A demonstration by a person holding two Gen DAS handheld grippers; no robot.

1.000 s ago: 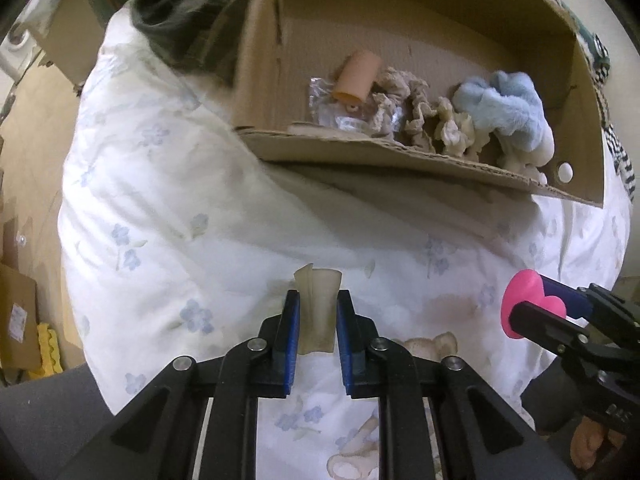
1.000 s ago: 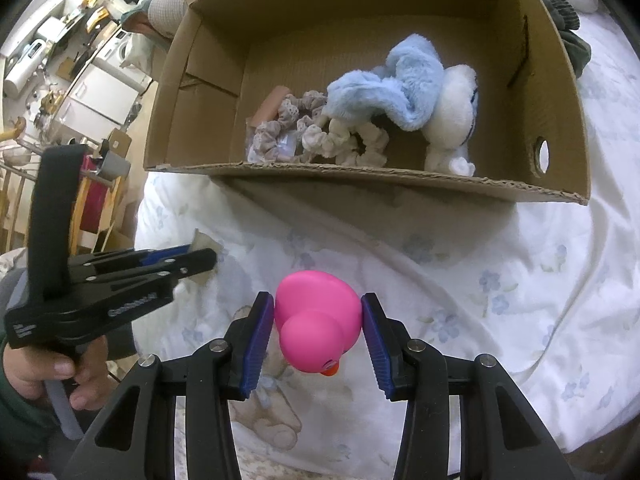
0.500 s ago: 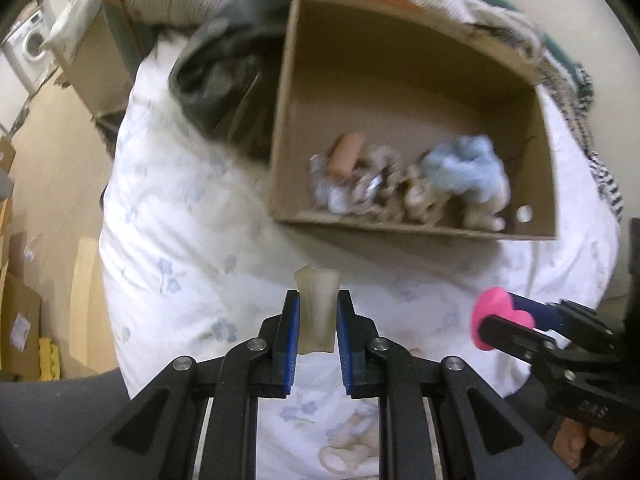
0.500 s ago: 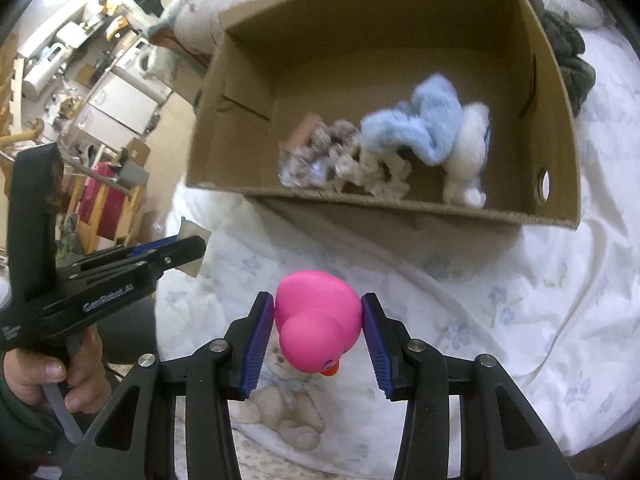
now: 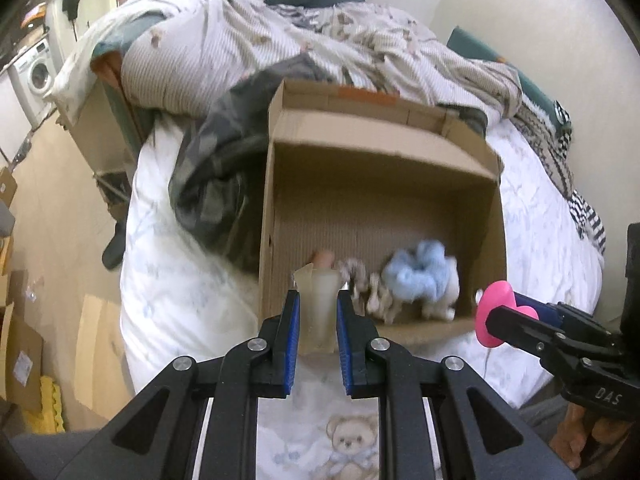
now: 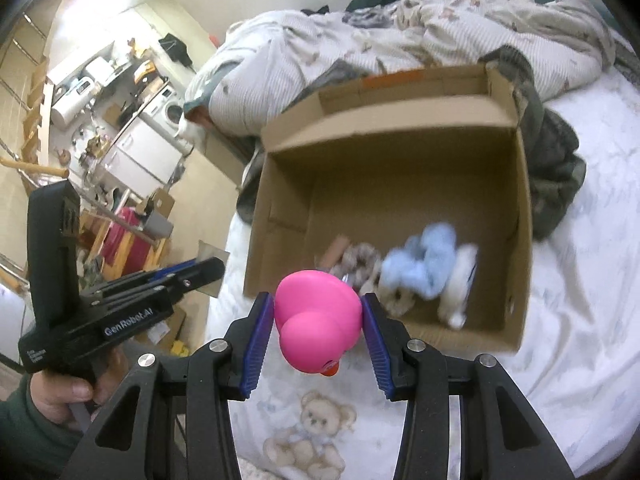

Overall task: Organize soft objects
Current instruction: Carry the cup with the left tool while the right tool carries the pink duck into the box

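An open cardboard box stands on the bed. Inside lie a blue and white plush toy, beige scrunchies and a tan cylinder. My left gripper is shut on a translucent beige soft piece, held above the box's near left corner; it also shows in the right wrist view. My right gripper is shut on a pink rubber duck, held before the box's near wall; the duck also shows in the left wrist view.
The bed has a white floral sheet with a teddy bear print. A dark garment lies left of the box, a striped duvet behind it. Floor, cartons and a washing machine are at left.
Both grippers have risen and tilted, so the box now appears lower and farther, seen from above. Each still holds its object.
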